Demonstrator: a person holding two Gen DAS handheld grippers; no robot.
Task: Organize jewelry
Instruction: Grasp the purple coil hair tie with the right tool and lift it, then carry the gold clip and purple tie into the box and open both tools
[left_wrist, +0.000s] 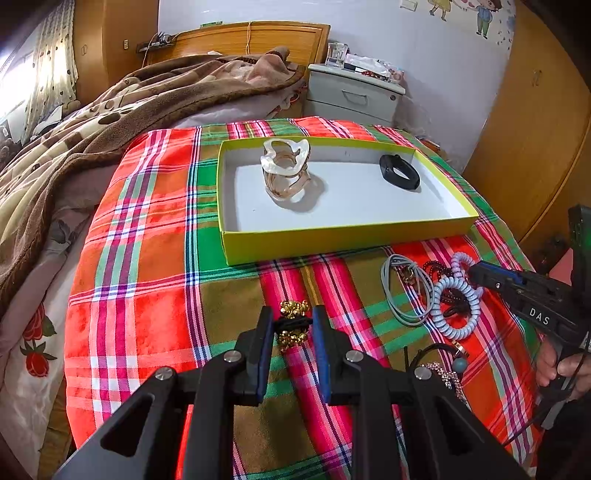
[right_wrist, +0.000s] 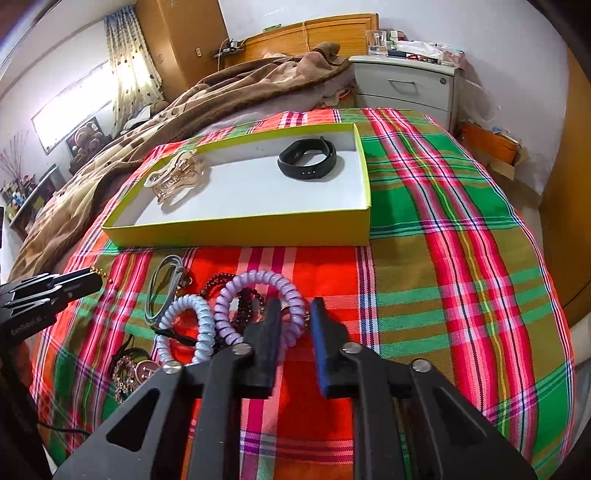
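Note:
My left gripper (left_wrist: 293, 317) is shut on a gold-bead hair tie (left_wrist: 293, 308), pinching its black band just above the plaid cloth. In the right wrist view my right gripper (right_wrist: 295, 308) is shut on the right edge of a purple coil hair tie (right_wrist: 258, 280). A light blue coil tie (right_wrist: 199, 325), a dark red bead bracelet (right_wrist: 221, 280) and a grey cord loop (right_wrist: 162, 291) lie in a pile to its left. The yellow box (left_wrist: 332, 243) behind holds a clear hair claw (left_wrist: 286, 166) and a black wristband (left_wrist: 399, 171).
A plaid cloth (right_wrist: 443, 221) covers the bed end. A brown blanket (left_wrist: 110, 122) lies bunched to the left, and a grey nightstand (left_wrist: 354, 92) stands behind. Rhinestone pieces (right_wrist: 125, 369) sit near the front of the pile. A person's hand (left_wrist: 561, 365) holds the right gripper.

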